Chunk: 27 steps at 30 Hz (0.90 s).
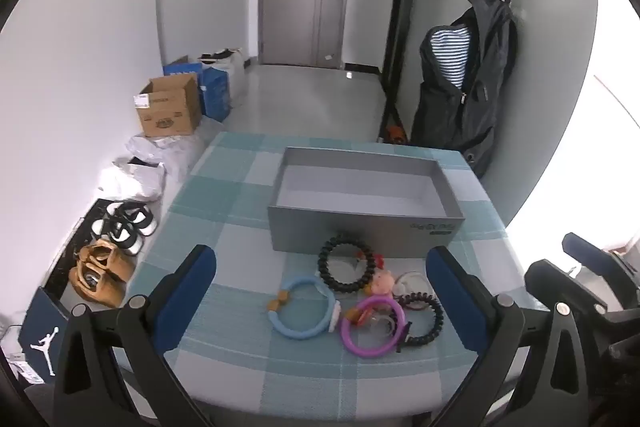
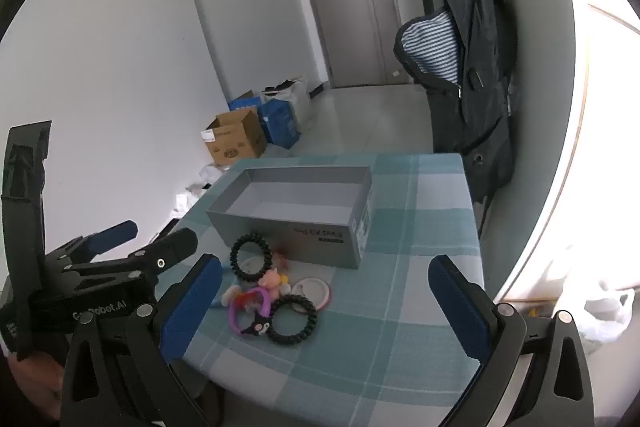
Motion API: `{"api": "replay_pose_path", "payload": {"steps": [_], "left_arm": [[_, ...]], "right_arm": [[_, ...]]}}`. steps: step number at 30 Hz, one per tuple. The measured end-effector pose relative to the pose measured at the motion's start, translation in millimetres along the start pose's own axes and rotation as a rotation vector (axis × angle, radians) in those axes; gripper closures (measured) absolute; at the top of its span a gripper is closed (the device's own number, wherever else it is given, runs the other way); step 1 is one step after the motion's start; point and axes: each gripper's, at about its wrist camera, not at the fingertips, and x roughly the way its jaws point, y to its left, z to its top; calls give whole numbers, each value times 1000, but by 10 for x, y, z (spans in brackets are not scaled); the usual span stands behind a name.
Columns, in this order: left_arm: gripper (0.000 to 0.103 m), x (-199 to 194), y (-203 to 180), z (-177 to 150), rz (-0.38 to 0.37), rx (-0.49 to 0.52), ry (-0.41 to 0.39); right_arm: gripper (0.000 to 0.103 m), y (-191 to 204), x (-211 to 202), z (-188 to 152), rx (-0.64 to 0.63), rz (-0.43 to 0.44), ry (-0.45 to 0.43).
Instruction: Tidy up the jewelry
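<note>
Blue-padded fingers of the left gripper (image 1: 320, 291) frame the near edge of the counter (image 1: 224, 195), jaws spread wide and holding nothing; the right gripper (image 2: 325, 301) stands just as wide and just as empty, tilted down toward the same spot.

Between them and the grey box (image 1: 360, 223) lies the jewelry, heaped near the counter's near edge. A blue ring (image 1: 303, 309) sits on the left, touching a purple ring (image 1: 372, 327) — which overlaps a black coil bracelet (image 1: 426, 319). A second black coil (image 1: 346, 263) lies just in front of the box's near wall, with a small pink charm (image 1: 382, 283) beside it. The box is open and looks empty.

Nothing seems sorted yet, so the step is likely a first pick. Best to take an outlying piece — the blue ring for the left, the near coil for the right — since the middle pieces overlap and could drag each other. Close across one side of a ring's band, lift straight, then carry over the box wall.
</note>
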Motion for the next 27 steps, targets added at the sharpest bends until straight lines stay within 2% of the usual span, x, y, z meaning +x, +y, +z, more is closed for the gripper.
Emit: {"api": "replay_pose_path", "payload": {"steps": [3,4,7,10,27], "left_arm": [[1,-50,-106,-43,36,38,-29],[1,-9,-202,-38,44,58,-10],[1,-17,-125,-95,5,25,-4],[1,22,-18,-16,-19,8,21],[1,33,13,-29,-21,-7,21]], "right_arm": [[0,-4,1,6,4,4,6],[0,-7,4,7,4,5,6],[0,-2,-6,8,0,5,-2],[0,-3,13,14,-3,-1,0],[0,27,-9,-1,-7,0,0]]}}
